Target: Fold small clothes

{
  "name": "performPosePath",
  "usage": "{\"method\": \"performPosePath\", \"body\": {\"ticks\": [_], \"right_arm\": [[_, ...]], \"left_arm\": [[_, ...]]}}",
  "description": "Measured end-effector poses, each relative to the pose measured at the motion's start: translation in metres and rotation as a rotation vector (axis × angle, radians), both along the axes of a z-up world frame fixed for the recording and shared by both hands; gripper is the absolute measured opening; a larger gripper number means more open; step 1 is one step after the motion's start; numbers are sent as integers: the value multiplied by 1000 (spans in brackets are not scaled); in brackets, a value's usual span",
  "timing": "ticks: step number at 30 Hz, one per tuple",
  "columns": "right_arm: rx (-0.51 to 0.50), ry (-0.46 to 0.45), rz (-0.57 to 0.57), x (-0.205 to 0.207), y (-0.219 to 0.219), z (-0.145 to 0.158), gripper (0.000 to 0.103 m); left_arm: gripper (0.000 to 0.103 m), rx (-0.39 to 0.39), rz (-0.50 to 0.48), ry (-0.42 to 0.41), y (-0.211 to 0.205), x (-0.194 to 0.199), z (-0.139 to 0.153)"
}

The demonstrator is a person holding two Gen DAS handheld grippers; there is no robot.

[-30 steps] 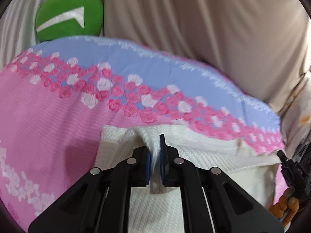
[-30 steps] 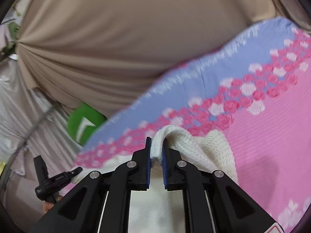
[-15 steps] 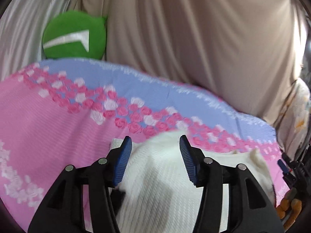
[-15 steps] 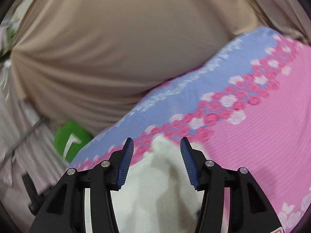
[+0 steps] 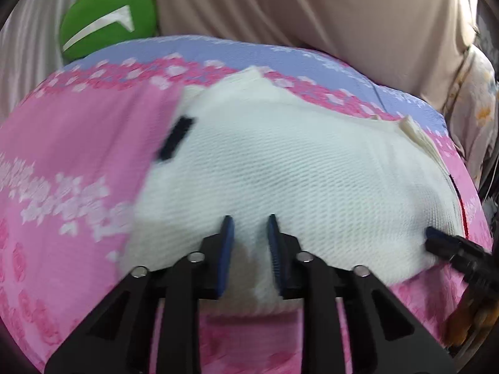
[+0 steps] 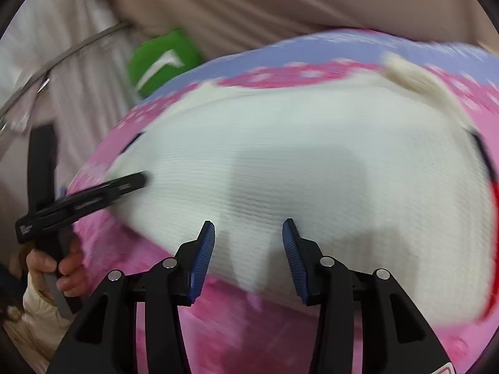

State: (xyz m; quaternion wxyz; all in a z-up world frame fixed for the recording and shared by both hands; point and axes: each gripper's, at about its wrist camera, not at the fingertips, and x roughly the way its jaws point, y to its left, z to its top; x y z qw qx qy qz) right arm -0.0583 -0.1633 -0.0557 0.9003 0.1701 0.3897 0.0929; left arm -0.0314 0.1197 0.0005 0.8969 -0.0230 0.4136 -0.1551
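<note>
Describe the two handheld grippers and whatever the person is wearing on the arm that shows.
Both the left gripper and right gripper are matte black, with angular triangular-cutout arms, round silver screw heads and two fingers faced with ribbed blue pads. In the right wrist view the left gripper's side bears small white lettering, unreadable here. The hand holding it comes out of a cream quilted sleeve. No cables show.

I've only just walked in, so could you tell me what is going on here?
A person with a gripper in each hand is folding a white knit garment on a pink floral bedspread. The garment lies flat. The left gripper and right gripper hover at its near edge, jaws just closing, gripping nothing.
</note>
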Motion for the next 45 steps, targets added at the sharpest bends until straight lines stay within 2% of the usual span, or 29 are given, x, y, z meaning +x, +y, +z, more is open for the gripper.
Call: {"method": "performPosePath", "body": {"ticks": [1,2,3,4,6,8,9,10,12,13,15,17,20,22,23,24,25,26,28,30,32,33,34,35,37,38,40,43,45], "right_arm": [[-8,12,-61,-10,-20,-3,30],[-12,23,-108,-20,-38,-7,25],[10,28,-153,-34,-60,-11,14],[33,32,-181,-43,-73,-13,8],[87,35,-238,-57,-95,-14,8],[74,18,-273,-59,-102,-3,14],[49,-15,-285,-56,-104,9,22],[32,-53,-290,-50,-104,20,35],[-1,-143,-291,-32,-103,44,51],[-22,-173,-292,-20,-103,51,56],[-49,-193,-289,10,-102,63,57],[-56,-185,-268,43,-101,67,58],[-85,-120,-267,96,-100,54,62],[-105,-65,-276,119,-99,39,62],[-119,-31,-277,128,-99,31,62],[-132,4,-271,134,-98,23,45],[-143,10,-269,134,-97,21,16],[-132,-15,-258,128,-95,26,16],[-14,-150,-207,105,-95,48,12],[86,-311,-155,77,-98,74,8],[169,-398,-138,60,-109,86,8],[200,-375,-154,62,-118,82,8],[189,-305,-191,71,-126,72,8],[129,-185,-254,86,-135,51,8],[61,23,-303,115,-141,9,9],[101,27,-296,117,-144,-3,9],[128,5,-309,109,-147,6,10],[41,-73,-382,85,-136,35,18],[-26,-162,-372,62,-114,58,18]], "left_arm": [[16,-8,6,16,8,0,-2],[13,-17,10,30,16,-4,-5],[12,-34,5,37,23,-8,-7],[12,-34,6,36,27,-12,-7],[13,-38,15,39,29,-19,-2],[15,-88,11,31,31,-20,12],[20,-116,0,15,30,-16,21],[25,-135,-10,-3,29,-12,29],[46,-172,-18,-43,23,7,50],[50,-185,-16,-65,18,19,59],[61,-189,7,-90,9,48,69],[65,-209,28,-71,0,85,68],[65,-214,68,-4,-5,128,48],[64,-224,94,64,-5,151,28],[54,-227,100,86,-5,157,19],[34,-215,120,95,-5,160,12],[22,-189,126,79,-5,158,11],[7,-187,116,74,-4,156,12],[6,-217,102,40,1,144,23],[6,-215,104,-39,4,128,44],[6,-232,100,-96,7,116,62],[6,-214,114,-112,7,113,66],[6,-185,132,-111,7,114,64],[6,-152,155,-86,6,121,54],[5,-111,182,-2,4,139,26],[5,-100,185,36,5,144,12],[5,-86,189,0,4,140,11],[5,-64,192,-58,1,121,32],[5,-31,190,-134,-4,96,51]]}}
